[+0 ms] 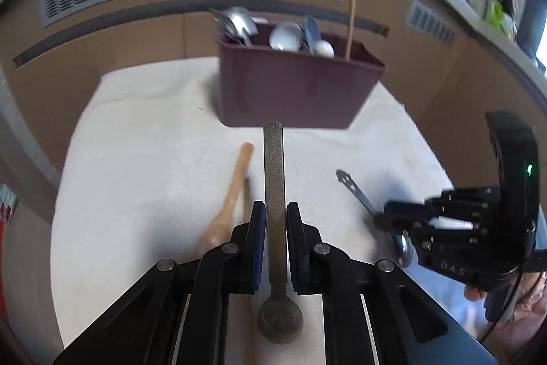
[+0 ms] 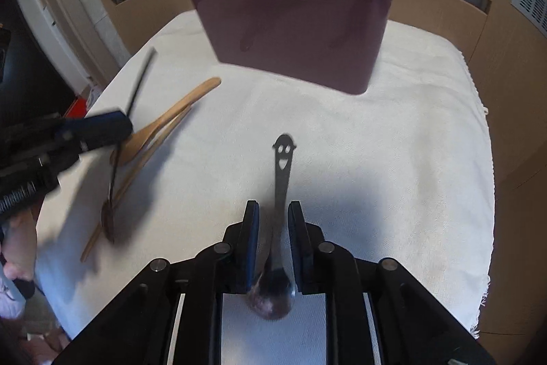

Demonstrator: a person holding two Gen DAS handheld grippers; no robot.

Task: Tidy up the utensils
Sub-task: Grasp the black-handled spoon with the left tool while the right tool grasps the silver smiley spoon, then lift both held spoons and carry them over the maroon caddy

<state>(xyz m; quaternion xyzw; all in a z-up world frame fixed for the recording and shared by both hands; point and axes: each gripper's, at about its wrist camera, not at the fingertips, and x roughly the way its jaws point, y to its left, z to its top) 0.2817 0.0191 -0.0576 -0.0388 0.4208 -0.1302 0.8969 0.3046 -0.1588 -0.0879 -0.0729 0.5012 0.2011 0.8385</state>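
Clamping a textured metal spoon (image 1: 274,194) by its flat handle, the left gripper (image 1: 275,245) holds it pointing toward the far maroon utensil caddy (image 1: 294,88), bowl nearest the camera. To its right, the right gripper (image 2: 273,242) is closed on a smiley-face spoon (image 2: 282,173), likewise handle-forward. On the white cloth-covered surface (image 2: 393,166), left of both, lie a wooden spoon (image 2: 171,115) and a chopstick (image 2: 136,173). Metal spoons, pale ladles and one upright chopstick (image 1: 350,19) stand in the caddy.
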